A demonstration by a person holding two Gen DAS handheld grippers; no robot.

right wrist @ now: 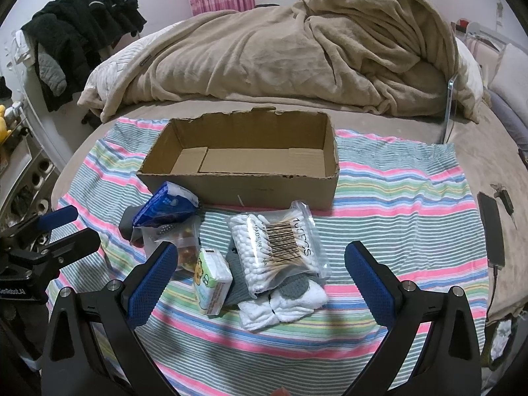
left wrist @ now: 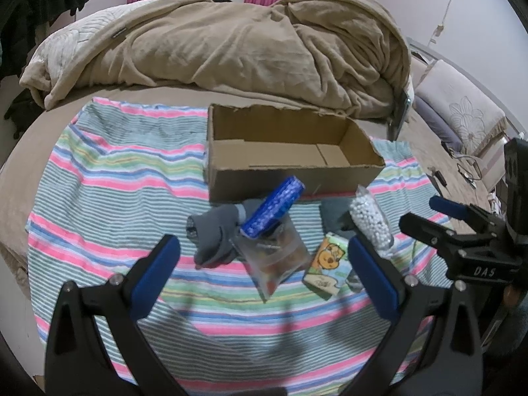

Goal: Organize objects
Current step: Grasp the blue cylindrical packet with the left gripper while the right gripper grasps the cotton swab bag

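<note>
Bed, striped towel (right wrist: 396, 198) spread over it; rumpled tan blanket (right wrist: 280, 52) behind.

Box (right wrist: 244, 184): cardboard, open-topped, nothing visible inside, standing on the towel at the far side.

Pile, just before the box, on the towel:
- blue pack (right wrist: 166, 208), tilted, lying over a grey sock (left wrist: 214, 234);
- clear bag (left wrist: 274, 260) of small items, under the blue pack;
- tissue pack (right wrist: 213, 280), green, cartoon print;
- swab bag (right wrist: 277, 247), resting on white and grey socks (right wrist: 283, 300).

Left gripper (left wrist: 264, 264): jaws spread wide, holding nothing, above the pile.

Right gripper (right wrist: 260, 277): jaws spread wide, holding nothing, above the swab bag.
</note>
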